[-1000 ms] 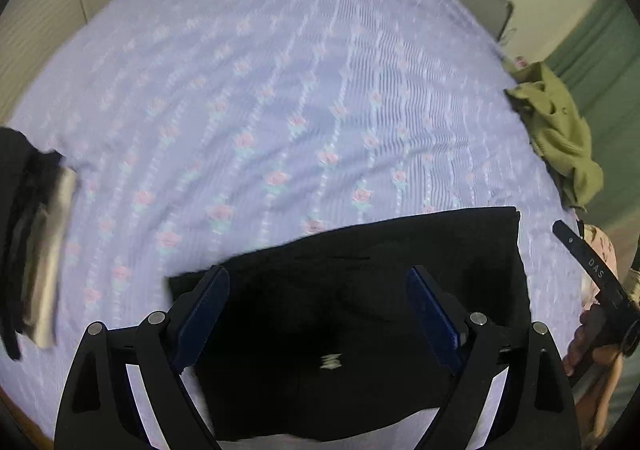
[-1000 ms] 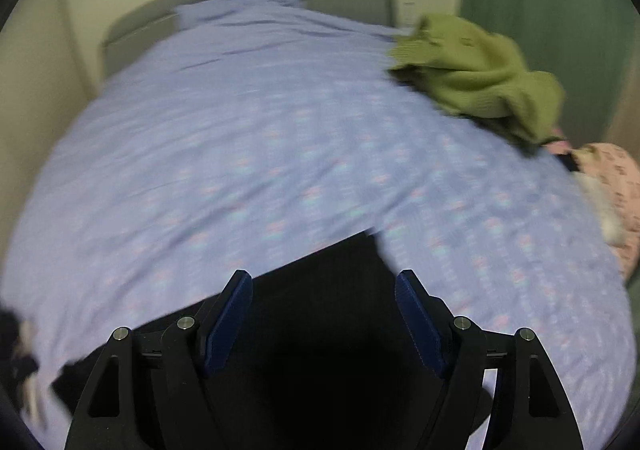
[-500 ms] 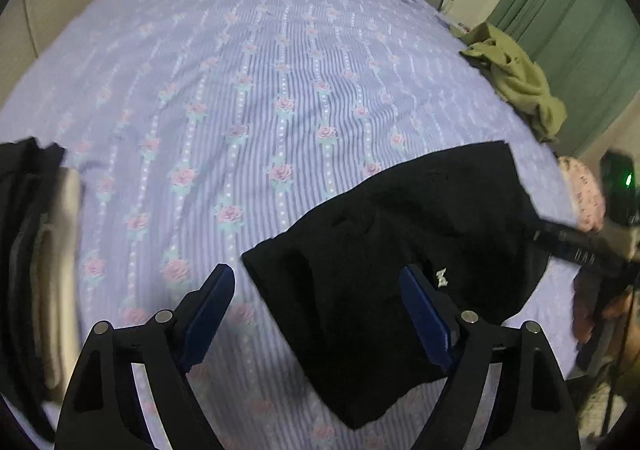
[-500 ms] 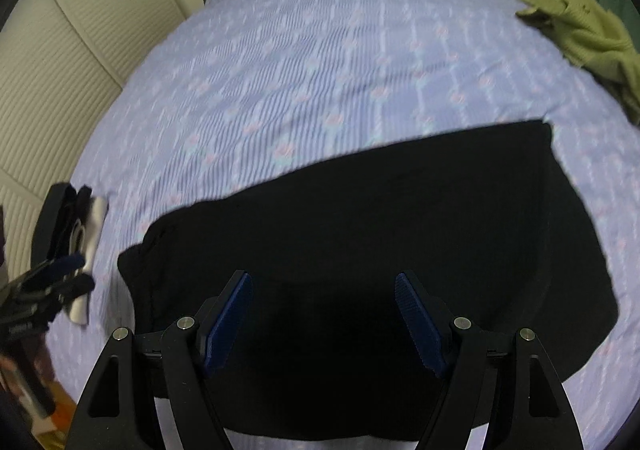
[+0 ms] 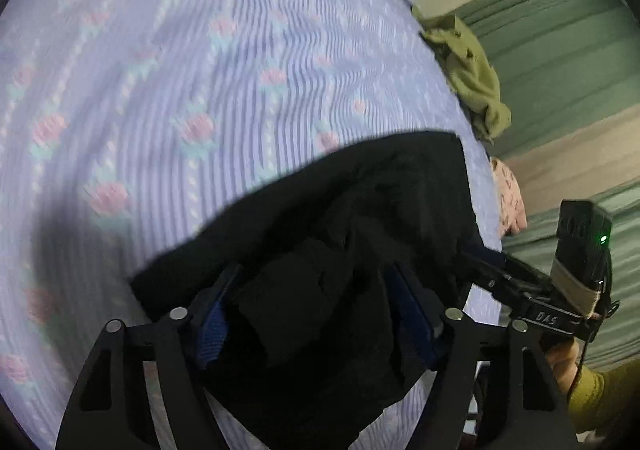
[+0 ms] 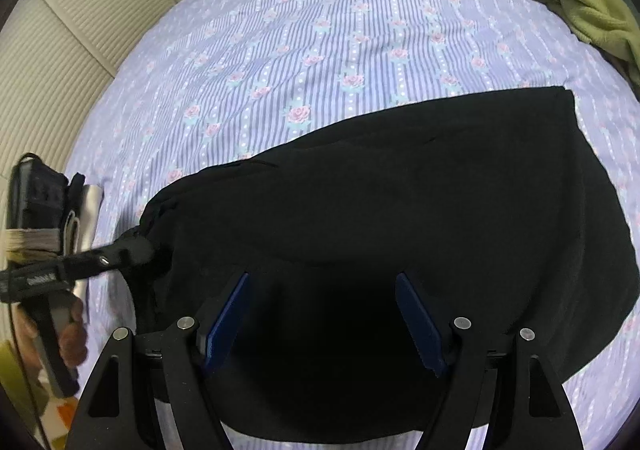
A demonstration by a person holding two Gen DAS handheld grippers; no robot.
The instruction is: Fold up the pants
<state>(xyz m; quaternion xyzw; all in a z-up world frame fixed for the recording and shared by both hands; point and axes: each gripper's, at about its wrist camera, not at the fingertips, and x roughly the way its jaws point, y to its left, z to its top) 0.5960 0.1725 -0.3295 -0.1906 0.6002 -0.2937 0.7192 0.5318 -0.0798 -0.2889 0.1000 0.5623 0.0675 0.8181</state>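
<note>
Left claw [image 5: 316,314] points down into the near left end of the black pants [image 5: 352,234], its jaws part spread and just now closing, with a bunched fold of the cloth standing between the blue pads [image 5: 212,326]; whether the pads already press on that fold cannot be told from the blurred left wrist view. From the right wrist view the same claw [image 6: 136,250] shows at the left edge, its dark tips sunk into the pants' end, and a hand [image 6: 74,330] grips its handle below. Right claw [image 6: 324,314] hangs over the near middle of the pants [image 6: 400,210], jaws spread wide, blue pads [image 6: 226,318] clear of each other and pinching nothing; if the tips touch the cloth beneath them is not plain. In the left wrist view this claw [image 5: 476,270] reaches in from the right, its tips at the pants' right edge. Pants lie spread crosswise on the bed's near part, on a lilac striped sheet [image 6: 360,30] printed with pink roses. Farther off, at the bed's right edge, a crumpled olive garment [image 6: 592,14] lies well apart from the pants. Just beyond the left claw, some folded dark and pale things [image 6: 86,206] rest on the sheet. Green curtains [image 5: 560,62] hang past the bed's right side, and a pale ribbed wall [image 6: 60,50] runs along its left.
</note>
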